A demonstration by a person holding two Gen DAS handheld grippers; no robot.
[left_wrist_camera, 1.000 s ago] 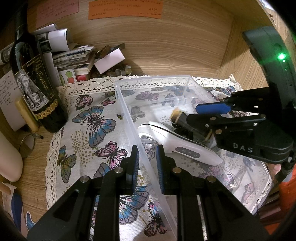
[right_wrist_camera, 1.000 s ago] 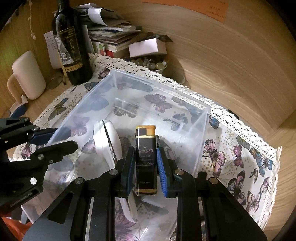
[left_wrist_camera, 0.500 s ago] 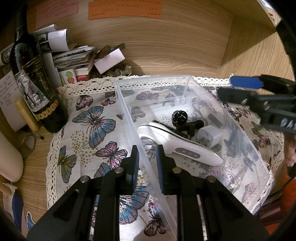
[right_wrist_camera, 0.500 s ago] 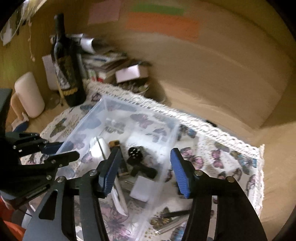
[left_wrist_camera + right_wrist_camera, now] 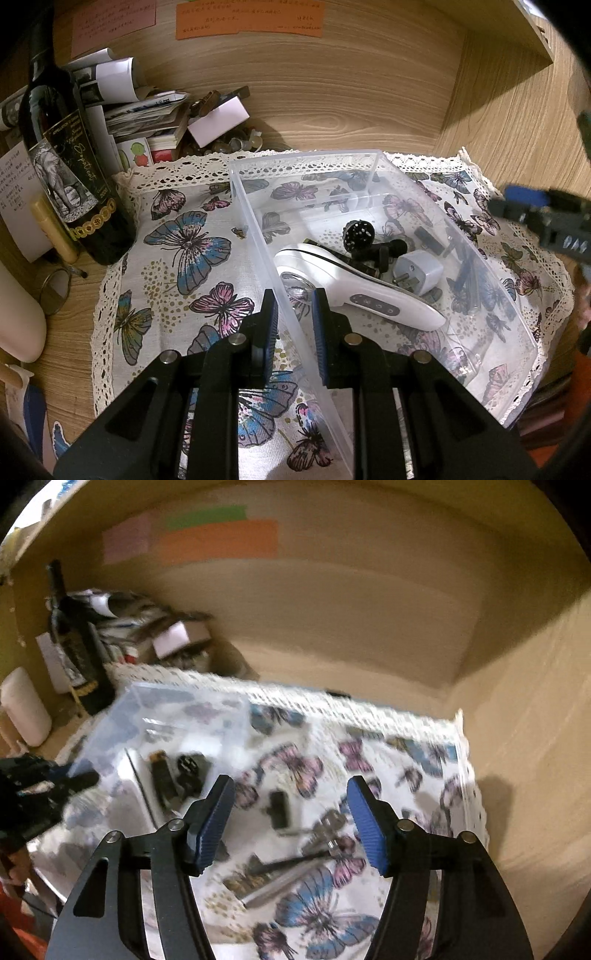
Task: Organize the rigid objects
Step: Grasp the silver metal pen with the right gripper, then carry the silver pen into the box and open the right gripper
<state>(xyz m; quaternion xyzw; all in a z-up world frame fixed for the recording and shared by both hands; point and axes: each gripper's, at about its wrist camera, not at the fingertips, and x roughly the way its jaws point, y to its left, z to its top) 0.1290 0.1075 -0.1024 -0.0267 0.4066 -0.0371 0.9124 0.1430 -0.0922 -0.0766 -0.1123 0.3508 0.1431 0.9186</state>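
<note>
The left gripper point(image 5: 291, 317) is pinching the clear plastic bin's point(image 5: 369, 157) near wall; the right gripper point(image 5: 291, 819) is opening, fingers empty, over loose metal tools point(image 5: 295, 864) lying on the butterfly cloth point(image 5: 388, 760) beside the bin — a rushed, blurred approach risks scattering them.

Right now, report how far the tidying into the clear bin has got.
Done: the clear bin holds a white handheld device, a white plug and small black parts. In hand: the left gripper clamps the bin's near wall; the right gripper is empty, jaws opening. Left: blurred dark and metallic pieces lie loose on the butterfly cloth.
</note>
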